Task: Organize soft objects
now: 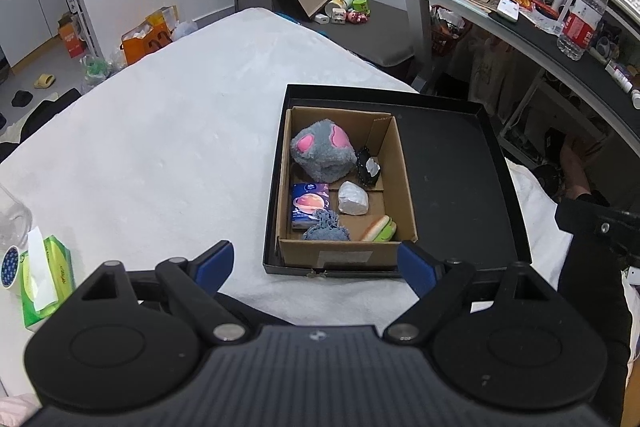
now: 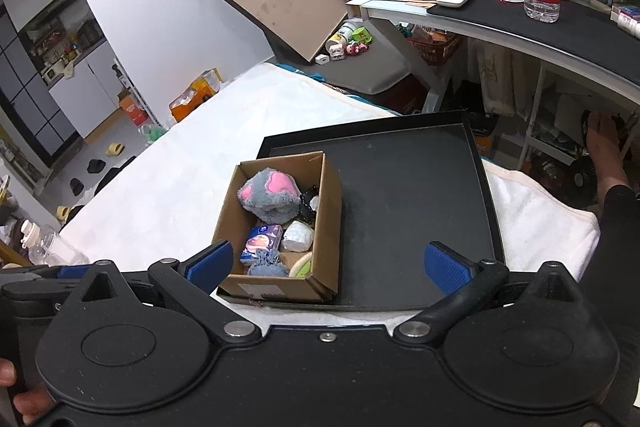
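The left gripper (image 1: 316, 261) and right gripper (image 2: 328, 265) both hover wide apart, holding nothing, near the shallow black tray (image 1: 452, 163) on the white blanket (image 1: 160, 131); the brown cardboard box (image 1: 402, 171) in the tray's left half holds a grey-and-pink plush toy (image 1: 322, 149), a blue tissue packet (image 1: 309, 205) and a white crumpled lump (image 1: 353, 199)

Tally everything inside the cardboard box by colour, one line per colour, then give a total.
Grey and pink: 1, the plush toy
Blue: 2, the tissue pack and the knitted piece
White: 1, the wrapped lump
Black: 1, the dark item
Green and orange: 1, the burger-like toy
Total: 6 in the cardboard box
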Demonstrator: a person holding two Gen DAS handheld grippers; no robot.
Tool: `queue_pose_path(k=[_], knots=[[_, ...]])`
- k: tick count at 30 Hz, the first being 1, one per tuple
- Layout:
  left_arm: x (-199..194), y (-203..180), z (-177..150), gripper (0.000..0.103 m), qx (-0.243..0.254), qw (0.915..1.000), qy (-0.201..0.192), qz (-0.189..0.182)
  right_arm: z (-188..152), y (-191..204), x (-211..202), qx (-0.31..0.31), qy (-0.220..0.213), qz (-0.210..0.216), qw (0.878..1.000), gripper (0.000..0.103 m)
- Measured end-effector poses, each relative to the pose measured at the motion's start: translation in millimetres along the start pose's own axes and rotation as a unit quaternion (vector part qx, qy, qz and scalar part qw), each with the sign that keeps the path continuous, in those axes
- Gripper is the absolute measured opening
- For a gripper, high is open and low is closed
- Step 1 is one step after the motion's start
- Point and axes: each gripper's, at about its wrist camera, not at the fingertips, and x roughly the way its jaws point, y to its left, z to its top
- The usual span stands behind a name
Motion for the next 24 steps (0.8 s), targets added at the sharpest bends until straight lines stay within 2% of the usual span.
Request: queue_pose_path(k=[24], knots=[[-39,-1,-11,0.088,0.008,0.9993,-0.036,0.01,-7,6,-38,-0.009,-0.038,0.012,0.999,0.103]])
